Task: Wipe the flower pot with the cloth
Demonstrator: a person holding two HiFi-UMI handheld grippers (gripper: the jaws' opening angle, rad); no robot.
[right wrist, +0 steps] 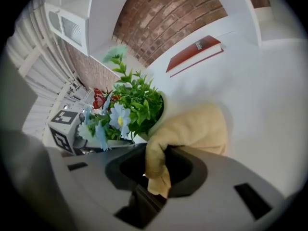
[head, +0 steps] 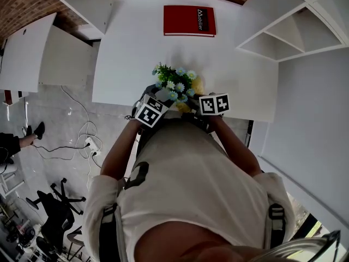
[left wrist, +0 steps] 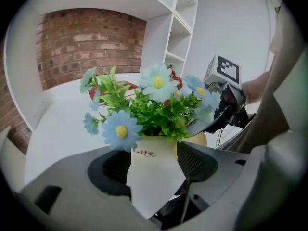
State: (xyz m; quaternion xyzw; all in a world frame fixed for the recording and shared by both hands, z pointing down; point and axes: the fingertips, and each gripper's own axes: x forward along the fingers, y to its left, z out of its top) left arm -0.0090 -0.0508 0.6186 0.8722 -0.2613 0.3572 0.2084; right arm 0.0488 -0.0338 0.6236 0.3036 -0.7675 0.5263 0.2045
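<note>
A white flower pot (left wrist: 153,170) printed "Life" holds blue daisies and green leaves (head: 175,84). It stands near the front edge of the white table (head: 131,42). My left gripper (left wrist: 155,159) is shut on the pot, with a black pad against each side. My right gripper (right wrist: 161,166) is shut on a yellow cloth (right wrist: 195,128). The cloth bulges out past the jaws and lies against the pot's right side (right wrist: 160,118). In the head view both marker cubes flank the plant, the left gripper (head: 161,101) on one side and the right gripper (head: 203,99) on the other. The pot's lower part is hidden there.
A red book (head: 190,21) lies at the back of the table. White shelving (head: 283,31) stands to the right and a white cabinet (head: 32,53) to the left. Cables and a power strip (head: 90,143) lie on the floor at left.
</note>
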